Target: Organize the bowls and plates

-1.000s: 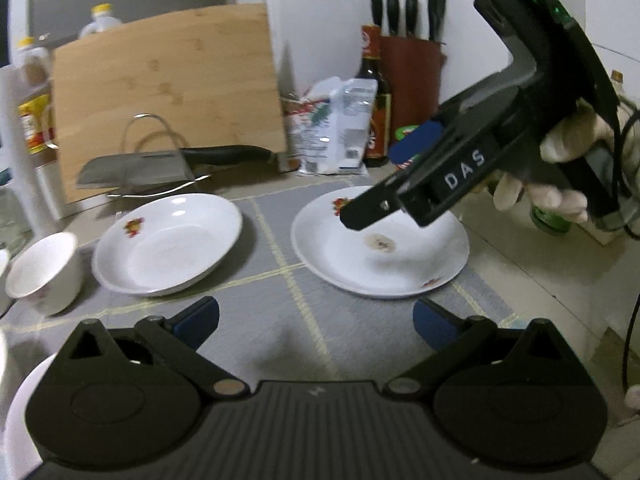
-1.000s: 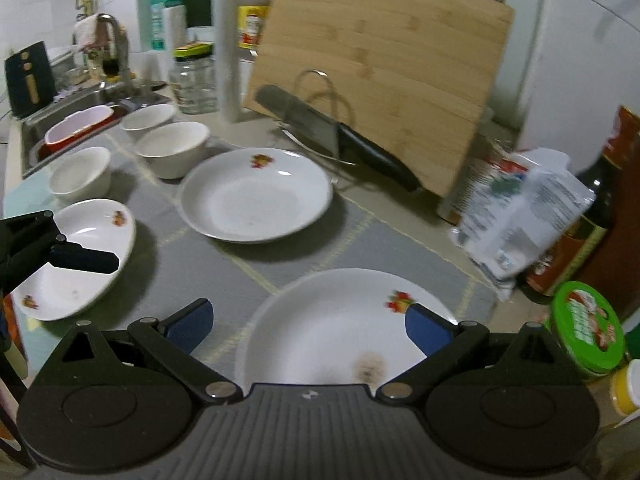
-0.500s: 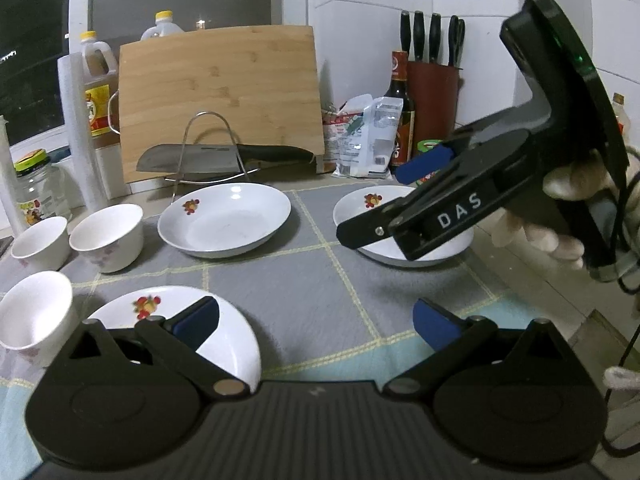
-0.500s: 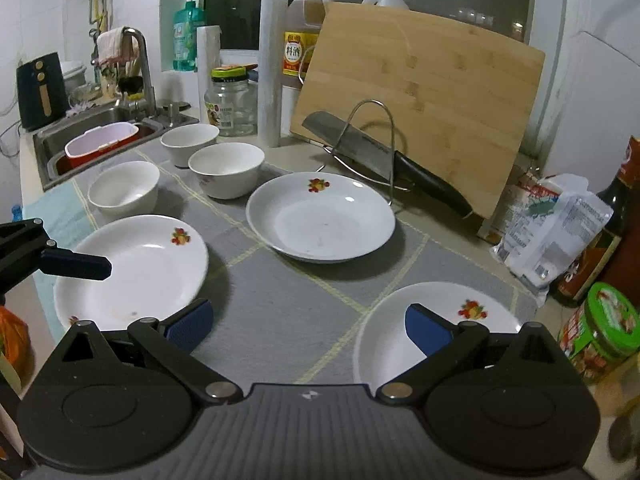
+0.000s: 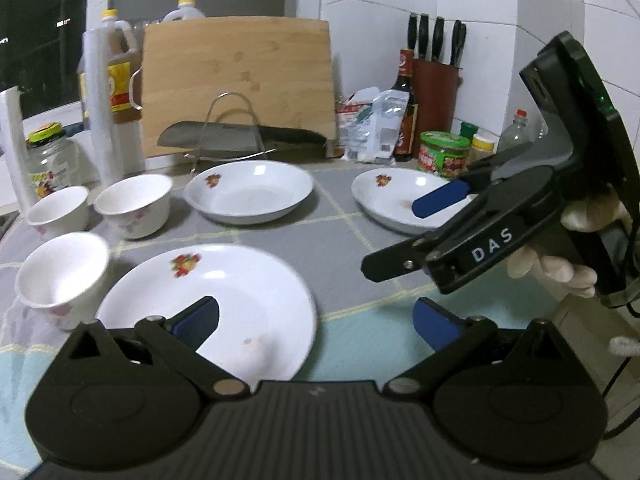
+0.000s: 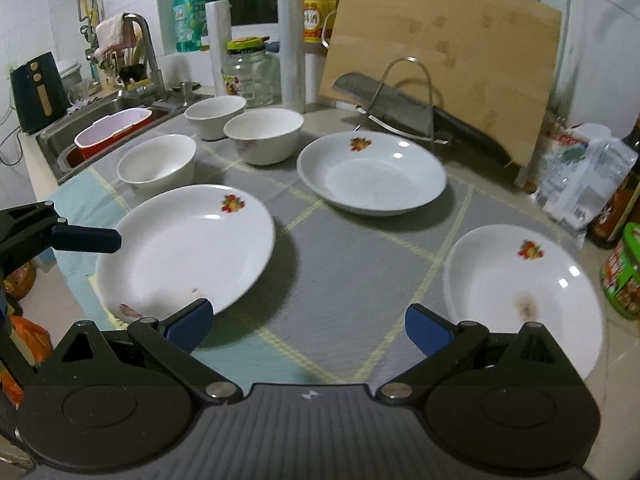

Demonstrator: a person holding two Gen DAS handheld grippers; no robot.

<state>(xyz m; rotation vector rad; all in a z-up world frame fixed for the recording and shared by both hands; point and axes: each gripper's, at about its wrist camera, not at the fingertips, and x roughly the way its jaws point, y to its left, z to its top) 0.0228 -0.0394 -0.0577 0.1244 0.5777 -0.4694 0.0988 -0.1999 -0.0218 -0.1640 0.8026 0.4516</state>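
Note:
Three white flowered plates lie on the grey mat: a near-left plate (image 5: 224,300) (image 6: 188,248), a far middle plate (image 5: 248,192) (image 6: 372,176) and a right plate (image 5: 404,200) (image 6: 520,284) with a brown stain. Three white bowls (image 5: 136,204) (image 6: 264,136) stand at the left. My left gripper (image 5: 316,322) is open above the near plate's right edge, holding nothing. My right gripper (image 6: 308,326) is open over the mat between the near-left and right plates; in the left wrist view it hangs at the right, held by a gloved hand (image 5: 560,268).
A wooden cutting board (image 5: 236,80) leans at the back with a cleaver (image 5: 240,142) on a wire rack. Bottles, a jar (image 5: 442,154), a knife block (image 5: 434,92) and packets stand at the back right. A sink (image 6: 112,136) lies at the left.
Both grippers have pulled back and up from the right plate, so the whole mat with its plates and bowls has come into view. Both stay open and empty.

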